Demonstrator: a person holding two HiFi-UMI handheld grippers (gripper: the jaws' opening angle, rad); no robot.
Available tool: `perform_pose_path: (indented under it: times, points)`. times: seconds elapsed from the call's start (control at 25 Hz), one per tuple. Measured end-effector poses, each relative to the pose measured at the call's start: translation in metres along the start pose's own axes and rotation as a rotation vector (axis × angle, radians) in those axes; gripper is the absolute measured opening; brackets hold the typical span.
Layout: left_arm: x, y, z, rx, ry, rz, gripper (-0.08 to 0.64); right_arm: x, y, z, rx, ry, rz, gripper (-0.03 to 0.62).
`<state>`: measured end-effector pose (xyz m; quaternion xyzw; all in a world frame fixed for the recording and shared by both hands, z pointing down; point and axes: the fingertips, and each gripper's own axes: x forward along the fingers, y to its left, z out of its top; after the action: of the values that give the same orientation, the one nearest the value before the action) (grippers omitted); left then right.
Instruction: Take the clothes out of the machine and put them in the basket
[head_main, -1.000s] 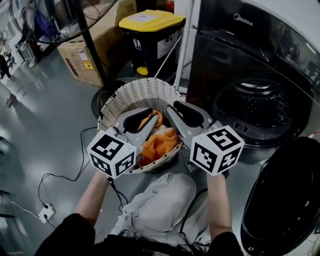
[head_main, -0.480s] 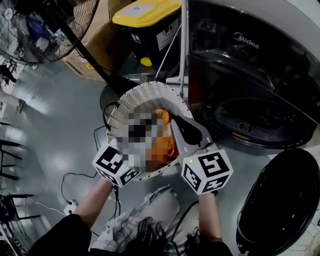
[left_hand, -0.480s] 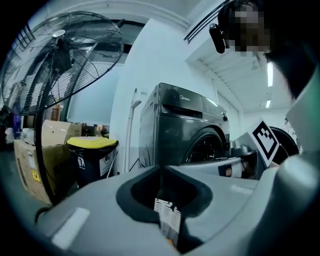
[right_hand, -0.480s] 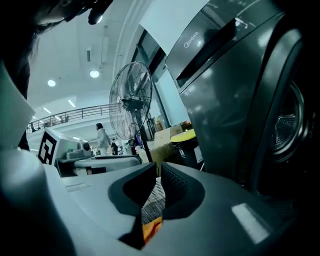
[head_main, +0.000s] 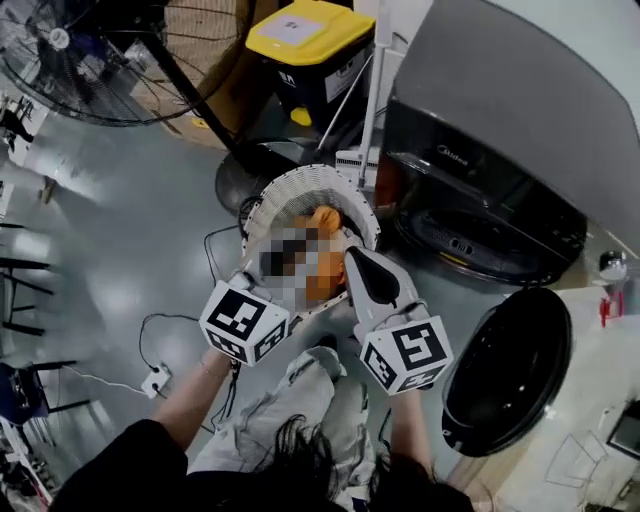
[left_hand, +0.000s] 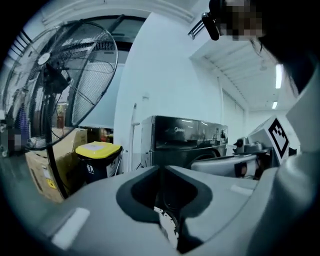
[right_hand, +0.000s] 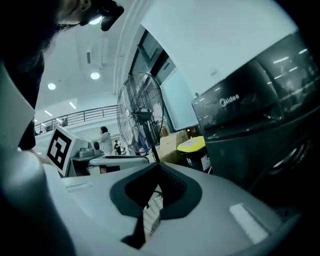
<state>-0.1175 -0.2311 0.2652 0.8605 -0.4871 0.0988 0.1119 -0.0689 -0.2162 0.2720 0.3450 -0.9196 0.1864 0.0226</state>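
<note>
Jaws of both grippers are pressed together at the tips and clamp nothing. The left gripper (left_hand: 161, 169) and the right gripper (right_hand: 159, 166) both hang above the white basket (head_main: 300, 186), a sliver of which shows through the hollow behind each pair of tips. Orange clothes (head_main: 326, 218) lie in the basket, just beside the right gripper's tip. The washing machine (head_main: 480, 190) stands to the right, its door (head_main: 505, 370) swung open.
</note>
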Motion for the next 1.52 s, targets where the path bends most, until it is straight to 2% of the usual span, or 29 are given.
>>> perform_pose_path:
  times: [0.4,0.68,0.84,1.0,1.24,1.52]
  points:
    - [-0.111,-0.024,0.133,-0.050,-0.008,0.094,0.018,-0.085,0.096,0.126,0.039,0.028,0.009,0.011]
    - [-0.164,-0.060,0.189,-0.035,0.000,0.080,0.014,-0.133,0.151,0.184,0.014,0.025,-0.002,0.011]
    - [-0.189,-0.080,0.206,-0.056,-0.015,0.069,0.012,-0.158,0.175,0.204,-0.007,0.005,-0.012,0.011]
    - [-0.210,-0.108,0.214,-0.068,-0.020,0.028,0.008,-0.182,0.194,0.213,-0.004,-0.020,-0.020,0.011]
    - [-0.229,-0.147,0.226,-0.030,-0.022,-0.071,0.008,-0.212,0.208,0.213,0.020,-0.047,-0.061,0.011]
    - [-0.243,-0.167,0.238,0.008,-0.029,-0.169,0.008,-0.227,0.222,0.223,-0.011,-0.079,-0.134,0.012]
